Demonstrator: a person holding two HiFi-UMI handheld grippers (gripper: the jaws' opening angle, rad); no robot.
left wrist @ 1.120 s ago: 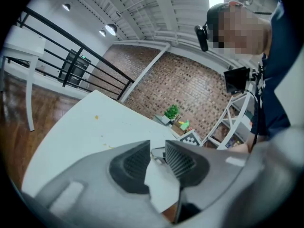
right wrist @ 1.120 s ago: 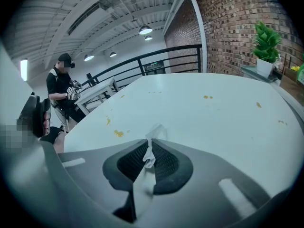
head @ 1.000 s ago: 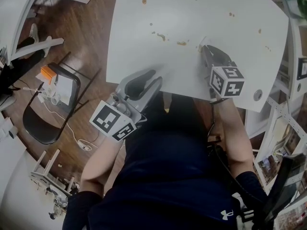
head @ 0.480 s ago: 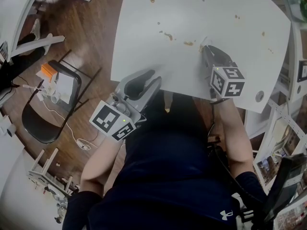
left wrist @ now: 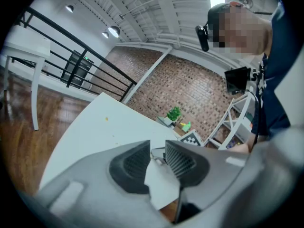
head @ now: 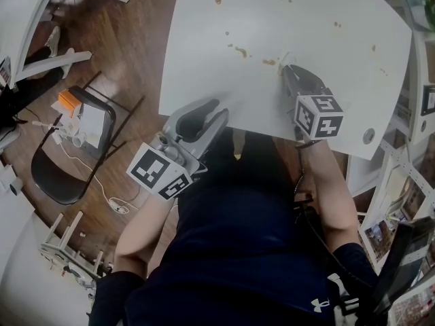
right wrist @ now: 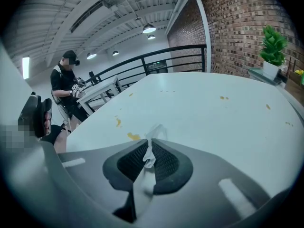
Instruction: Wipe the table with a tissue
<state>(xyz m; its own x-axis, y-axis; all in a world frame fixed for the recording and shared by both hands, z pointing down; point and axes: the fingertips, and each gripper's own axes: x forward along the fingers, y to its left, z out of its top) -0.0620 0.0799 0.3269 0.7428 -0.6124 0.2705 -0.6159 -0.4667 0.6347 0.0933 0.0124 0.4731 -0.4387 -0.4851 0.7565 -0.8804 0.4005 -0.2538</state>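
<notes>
Right gripper view: right gripper (right wrist: 149, 140) pinches the limp, probably tear-prone tissue (right wrist: 155, 128) bunched at its tips; left gripper (left wrist: 157, 144) gapes empty.

Open table (head: 306, 15) past orange stains (head: 241, 51)

I'm in a loft-style office or lab: brick wall (right wrist: 237, 27), black railing (right wrist: 156, 56), bare ceiling beams (right wrist: 95, 13) with hanging lamps (right wrist: 149, 29), wooden floor (head: 129, 53), my white desk (right wrist: 213, 113), a shelf rack (left wrist: 237, 120), a folding chair (head: 68, 161), and another person (right wrist: 66, 87) standing across the room.
</notes>
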